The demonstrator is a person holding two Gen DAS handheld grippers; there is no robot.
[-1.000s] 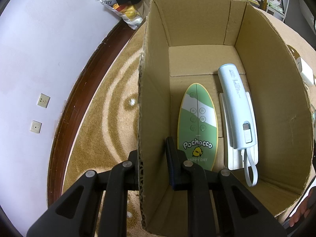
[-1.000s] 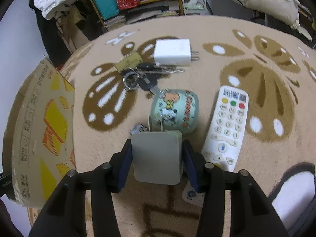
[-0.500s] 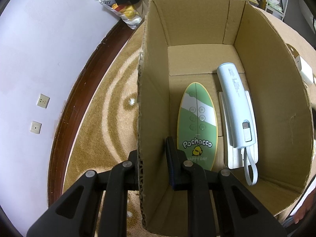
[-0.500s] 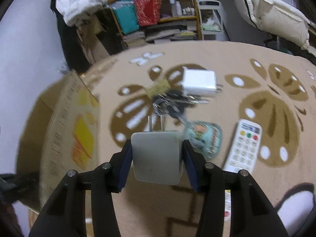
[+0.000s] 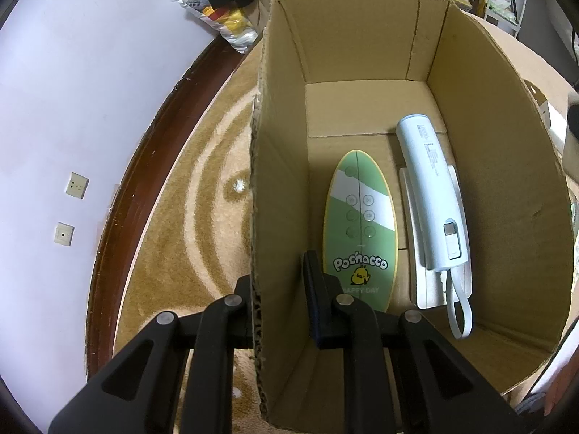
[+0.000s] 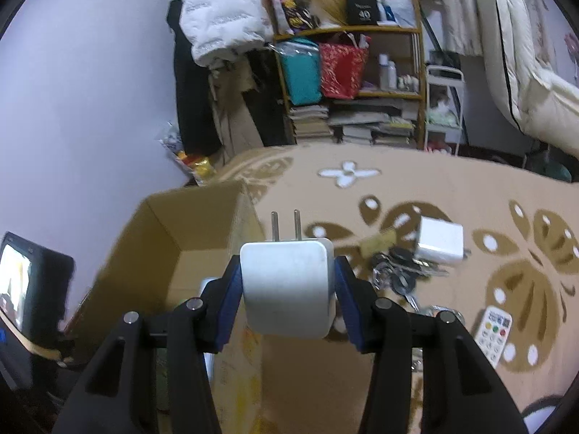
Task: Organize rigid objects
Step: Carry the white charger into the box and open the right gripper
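Left wrist view: left gripper pinched on left wall of cardboard box. Green oval remote laid on box floor, pale blue power bank just right of it, on white slab, possibly another device. Right wrist view: white charger clamped by right gripper, prongs pointing away, held above box's right wall. Second charger, keys, white remote left on rug to right.

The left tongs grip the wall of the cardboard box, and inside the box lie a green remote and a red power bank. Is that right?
Not quite: the power bank is light blue, not red, as the left wrist view shows. The left tongs do grip the cardboard box wall, and the green remote lies inside.
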